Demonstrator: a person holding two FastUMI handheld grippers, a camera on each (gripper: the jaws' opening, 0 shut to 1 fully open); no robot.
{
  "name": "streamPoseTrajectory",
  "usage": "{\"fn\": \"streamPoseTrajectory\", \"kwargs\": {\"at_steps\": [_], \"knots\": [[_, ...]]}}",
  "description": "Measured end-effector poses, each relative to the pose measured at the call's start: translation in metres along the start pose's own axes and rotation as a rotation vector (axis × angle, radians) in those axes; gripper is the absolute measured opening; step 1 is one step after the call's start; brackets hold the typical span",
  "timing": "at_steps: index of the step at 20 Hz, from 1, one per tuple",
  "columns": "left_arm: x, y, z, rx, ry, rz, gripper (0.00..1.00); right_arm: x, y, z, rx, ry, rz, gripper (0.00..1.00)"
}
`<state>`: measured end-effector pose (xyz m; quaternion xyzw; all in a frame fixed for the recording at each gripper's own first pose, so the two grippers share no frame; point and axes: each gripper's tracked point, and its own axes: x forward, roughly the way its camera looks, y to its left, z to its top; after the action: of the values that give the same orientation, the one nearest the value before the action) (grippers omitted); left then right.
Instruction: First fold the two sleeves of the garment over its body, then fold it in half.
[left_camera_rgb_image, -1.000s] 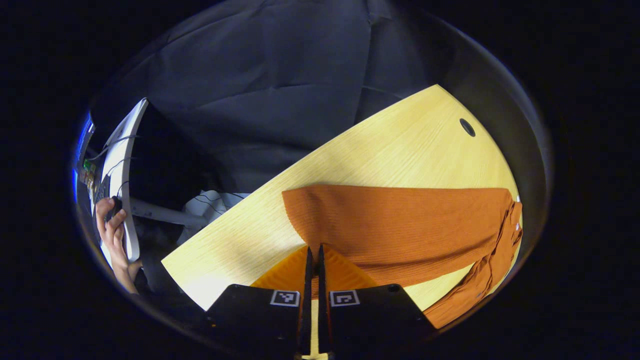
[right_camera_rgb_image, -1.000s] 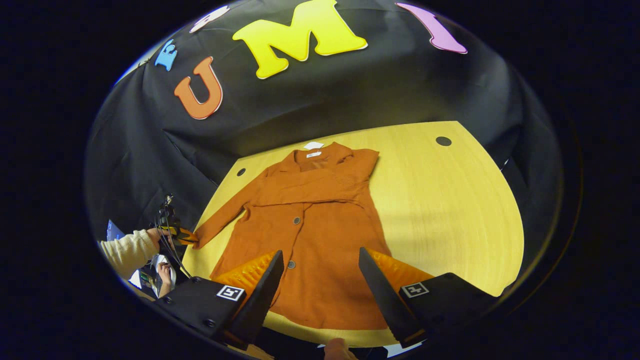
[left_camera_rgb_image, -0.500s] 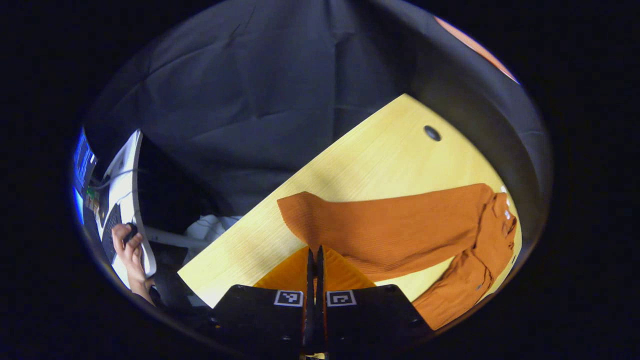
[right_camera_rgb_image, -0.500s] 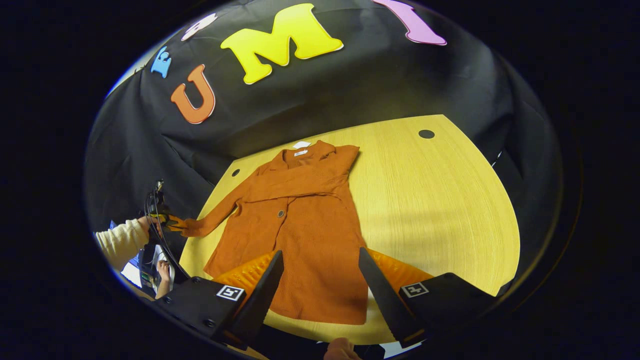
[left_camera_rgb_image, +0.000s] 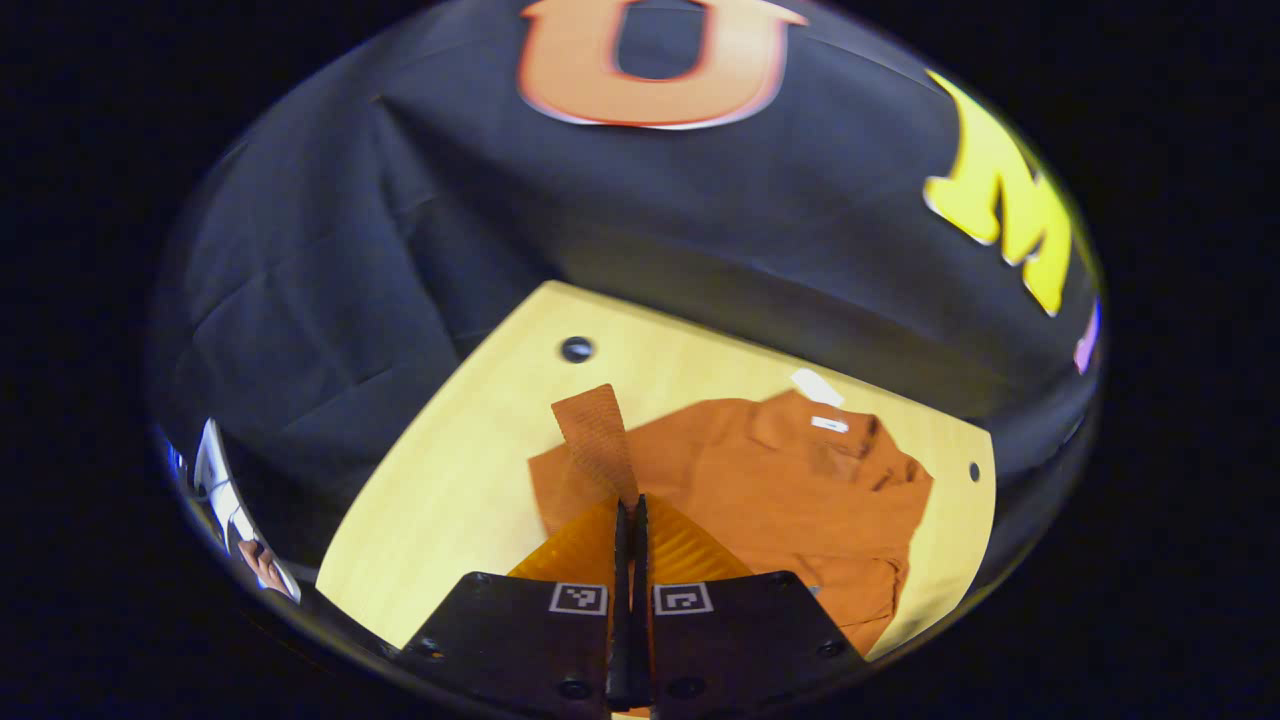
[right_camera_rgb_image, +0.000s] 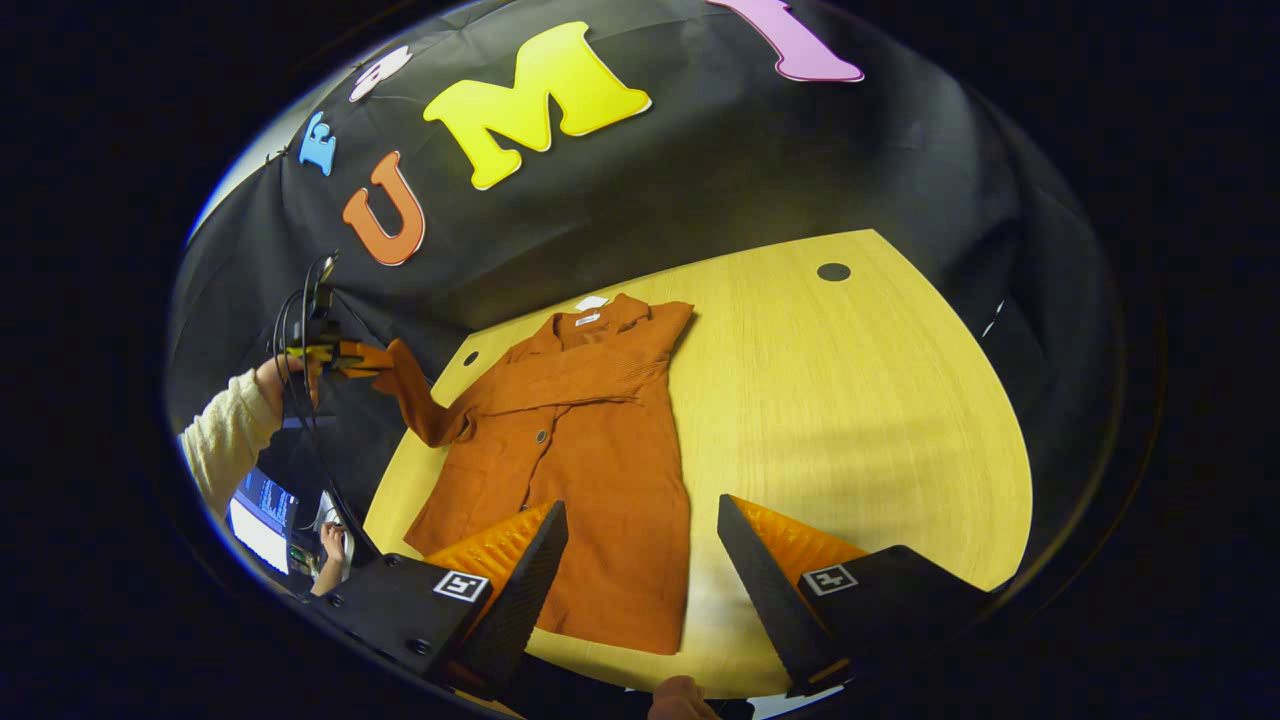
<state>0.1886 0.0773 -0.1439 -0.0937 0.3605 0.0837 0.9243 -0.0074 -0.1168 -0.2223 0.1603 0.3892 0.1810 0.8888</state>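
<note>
Right gripper view catches the left gripper (right_camera_rgb_image: 372, 357) clamped on 1 sleeve (right_camera_rgb_image: 415, 400), now lifted off the table (right_camera_rgb_image: 850, 400); right gripper (right_camera_rgb_image: 640, 520) gapes empty above the garment (right_camera_rgb_image: 590, 450).

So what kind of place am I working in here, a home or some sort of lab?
Most likely a recording booth or lab, not a home. A black cloth wall backs a bare wooden table with cable holes, where the orange garment lies, and a computer screen glows off to one side.
</note>
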Motion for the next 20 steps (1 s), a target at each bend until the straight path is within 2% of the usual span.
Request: {"fn": "streamPoseTrajectory", "kwargs": {"at_steps": [1,2,3,5,6,8,9,12,14,16,17,18,19,20], "knots": [[0.005,-0.041,-0.002,0.030,0.001,-0.042,0.03,-0.002,-0.007,0.001,-0.004,-0.002,-0.008,0.94],[0.010,-0.080,-0.007,0.058,0.006,-0.077,0.03,-0.006,-0.013,0.001,-0.008,-0.003,-0.016,0.98],[0.016,-0.120,-0.016,0.085,0.021,-0.117,0.03,-0.009,-0.020,-0.002,-0.009,0.001,-0.024,0.94],[0.026,-0.193,-0.039,0.129,0.066,-0.188,0.03,-0.015,-0.034,-0.006,-0.018,0.008,-0.049,0.94],[0.032,-0.225,-0.049,0.148,0.077,-0.214,0.03,-0.019,-0.041,-0.007,-0.021,0.008,-0.060,0.98],[0.047,-0.276,-0.067,0.197,0.100,-0.238,0.03,-0.027,-0.054,-0.014,-0.013,0.014,-0.082,0.94],[0.053,-0.293,-0.075,0.222,0.111,-0.234,0.03,-0.031,-0.061,-0.019,-0.006,0.020,-0.096,0.98],[0.065,-0.326,-0.096,0.236,0.158,-0.218,0.03,-0.038,-0.074,-0.023,0.026,0.016,-0.119,0.94],[0.063,-0.337,-0.102,0.226,0.178,-0.203,0.04,-0.040,-0.080,-0.025,0.032,0.007,-0.134,0.97],[0.063,-0.340,-0.109,0.212,0.180,-0.203,0.04,-0.040,-0.082,-0.030,0.045,0.015,-0.137,0.94],[0.073,-0.336,-0.115,0.211,0.178,-0.206,0.05,-0.039,-0.083,-0.032,0.048,0.022,-0.139,0.97],[0.061,-0.350,-0.104,0.207,0.174,-0.219,0.05,-0.038,-0.084,-0.034,0.044,0.029,-0.140,0.94],[0.060,-0.356,-0.103,0.190,0.164,-0.251,0.09,-0.038,-0.083,-0.035,0.038,0.032,-0.139,0.97],[0.058,-0.360,-0.102,0.171,0.159,-0.285,0.00,-0.036,-0.083,-0.035,0.035,0.033,-0.139,0.94]]}}
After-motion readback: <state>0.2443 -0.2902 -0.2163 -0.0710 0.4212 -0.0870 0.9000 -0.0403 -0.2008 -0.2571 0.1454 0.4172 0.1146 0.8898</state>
